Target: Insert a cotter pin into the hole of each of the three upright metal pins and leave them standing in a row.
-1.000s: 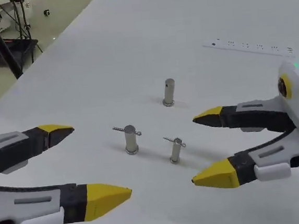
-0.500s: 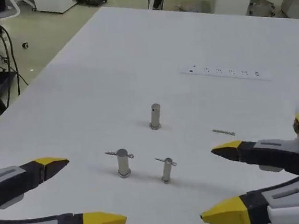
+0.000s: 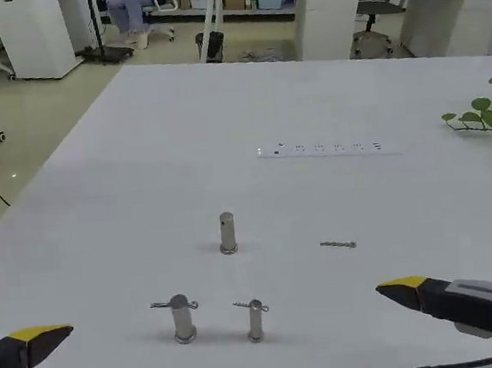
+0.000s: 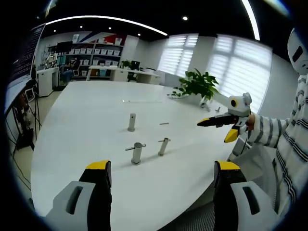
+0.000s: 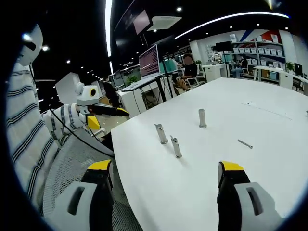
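Three upright metal pins stand on the white table (image 3: 140, 159). The back pin (image 3: 227, 233) has an empty hole. The front left pin (image 3: 182, 317) and the front right pin (image 3: 255, 319) each carry a cotter pin through the top. A loose cotter pin (image 3: 338, 245) lies flat to the right of the back pin. My left gripper (image 4: 162, 166) is open and empty, back from the table's near edge, facing the pins (image 4: 137, 153). My right gripper (image 5: 165, 167) is open and empty too, off the table's edge, with the loose cotter pin (image 5: 245, 144) ahead on the right.
A white power strip (image 3: 319, 149) lies further back on the table. Leaves of a plant (image 3: 481, 114) reach in at the right edge. Beyond the table are office desks, chairs and a person (image 3: 132, 9) at the far left.
The head view has tilted up, bringing the far table and room into sight. Both grippers, still open, now sit lower in it and farther from the pins. The pins have not moved.
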Motion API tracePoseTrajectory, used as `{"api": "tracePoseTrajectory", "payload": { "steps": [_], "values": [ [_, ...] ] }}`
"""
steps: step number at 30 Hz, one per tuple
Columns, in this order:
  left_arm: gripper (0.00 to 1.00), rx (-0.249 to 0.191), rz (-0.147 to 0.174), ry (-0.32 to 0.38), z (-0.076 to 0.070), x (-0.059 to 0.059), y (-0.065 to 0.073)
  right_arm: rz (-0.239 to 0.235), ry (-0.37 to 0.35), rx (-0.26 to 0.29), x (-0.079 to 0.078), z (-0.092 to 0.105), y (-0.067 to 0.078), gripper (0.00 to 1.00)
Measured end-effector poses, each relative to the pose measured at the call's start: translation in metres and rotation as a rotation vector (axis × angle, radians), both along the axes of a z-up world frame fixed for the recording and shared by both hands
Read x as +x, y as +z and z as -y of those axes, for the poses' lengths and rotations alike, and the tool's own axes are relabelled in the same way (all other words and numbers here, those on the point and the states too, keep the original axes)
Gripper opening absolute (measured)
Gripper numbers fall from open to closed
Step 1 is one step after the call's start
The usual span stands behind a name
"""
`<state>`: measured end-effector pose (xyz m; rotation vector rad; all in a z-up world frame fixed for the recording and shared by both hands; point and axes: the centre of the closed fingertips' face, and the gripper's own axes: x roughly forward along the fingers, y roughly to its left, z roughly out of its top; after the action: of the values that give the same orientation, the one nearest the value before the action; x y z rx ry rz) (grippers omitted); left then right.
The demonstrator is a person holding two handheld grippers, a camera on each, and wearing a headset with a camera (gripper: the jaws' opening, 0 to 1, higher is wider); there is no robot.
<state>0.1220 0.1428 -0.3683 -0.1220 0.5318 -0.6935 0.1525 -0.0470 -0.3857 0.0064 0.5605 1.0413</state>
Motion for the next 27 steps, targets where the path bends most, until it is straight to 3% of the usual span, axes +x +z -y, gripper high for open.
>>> {"api": "tracePoseTrajectory", "payload": {
  "steps": [5, 11, 21, 27],
  "values": [
    [0.86, 0.002, -0.006, 0.000, 0.002, 0.002, 0.000, -0.028, -0.071, -0.019, -0.001, 0.014, -0.008, 0.88],
    [0.84, 0.026, -0.021, -0.026, 0.006, 0.015, -0.003, -0.036, -0.166, 0.005, -0.006, 0.025, -0.009, 0.89],
    [0.83, 0.055, 0.008, -0.046, 0.007, 0.056, 0.001, -0.032, -0.254, -0.029, -0.007, 0.042, -0.011, 0.89],
    [0.83, 0.061, 0.039, -0.046, 0.008, 0.088, 0.007, -0.026, -0.292, -0.059, -0.006, 0.047, -0.014, 0.89]
  ]
}}
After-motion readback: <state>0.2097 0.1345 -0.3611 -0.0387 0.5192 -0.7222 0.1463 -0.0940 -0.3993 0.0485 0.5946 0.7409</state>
